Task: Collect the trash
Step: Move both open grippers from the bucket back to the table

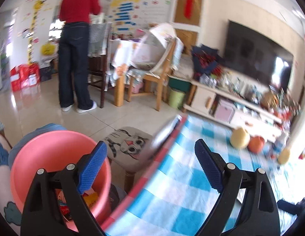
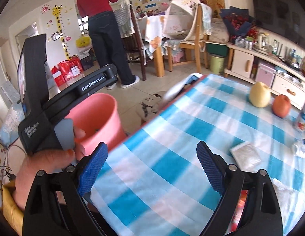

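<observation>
Lower left of both views: the pink bin (image 1: 59, 169), wrappers inside, stands just beside the bench (image 1: 182, 186) edge. My left tongs (image 1: 150, 169) hang spread wide and empty, straddling bin rim and checked cloth. My right tongs (image 2: 152, 167), equally agape, hold nothing. Lower right of the right view: a white packet (image 2: 247, 155) lies on the cloth. I judge one drop finished; next, reach rightward for that packet.

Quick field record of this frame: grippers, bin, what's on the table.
left gripper: open, empty
right gripper: open, empty
bin: pink, beside the table edge, wrappers inside
table: blue-white check cloth
fruit: pear, apple, far side
possible trash: white packet
</observation>
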### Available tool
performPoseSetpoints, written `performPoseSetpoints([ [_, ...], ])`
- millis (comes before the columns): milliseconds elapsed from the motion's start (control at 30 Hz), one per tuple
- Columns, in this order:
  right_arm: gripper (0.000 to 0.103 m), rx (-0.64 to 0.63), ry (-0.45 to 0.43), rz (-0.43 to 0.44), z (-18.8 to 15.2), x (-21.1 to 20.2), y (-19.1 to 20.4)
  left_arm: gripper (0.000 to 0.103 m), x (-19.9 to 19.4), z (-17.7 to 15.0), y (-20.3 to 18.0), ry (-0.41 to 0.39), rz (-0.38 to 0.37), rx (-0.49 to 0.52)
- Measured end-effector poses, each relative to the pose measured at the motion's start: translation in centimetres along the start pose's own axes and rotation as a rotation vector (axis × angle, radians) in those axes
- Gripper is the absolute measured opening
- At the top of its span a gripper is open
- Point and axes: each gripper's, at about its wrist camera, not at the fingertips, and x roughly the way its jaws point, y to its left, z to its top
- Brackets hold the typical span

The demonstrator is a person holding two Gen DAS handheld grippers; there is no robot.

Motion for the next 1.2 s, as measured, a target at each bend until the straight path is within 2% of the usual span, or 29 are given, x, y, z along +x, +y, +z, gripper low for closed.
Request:
performPoseSetpoints([
  [133, 0.091, 0.007, -0.023, -0.054, -1.3, -2.5, -2.1, 0.091, -0.1, -1.2, -3.7, 0.063, -0.050, 0.096],
  [300, 0.095, 0.055, -0.081, -0.100, -2.8, -5.6, -4.9, 0.091, -0.7, -3.1, -7.5, 0.108, -0.149, 0.155],
  [600, 0.095, 0.078, -0.202, -0.268, -5.7, -10.6, -10.1, 0.091, -2.4, -6.1, -13.4, 0.111, -0.282, 0.269],
  [933, 0.097, 0.216, -0.287, -0.372, -8.2, -14.5, -17.4, 0.091, -3.3, -7.2, -16.9, 0.116, -0.380, 0.338],
  [1200, 0.097, 0.224, -0.271, -0.431, -9.6, -15.1, -20.3, 0.091, -2.8, -7.4, -18.4, 0.143, -0.428, 0.352],
])
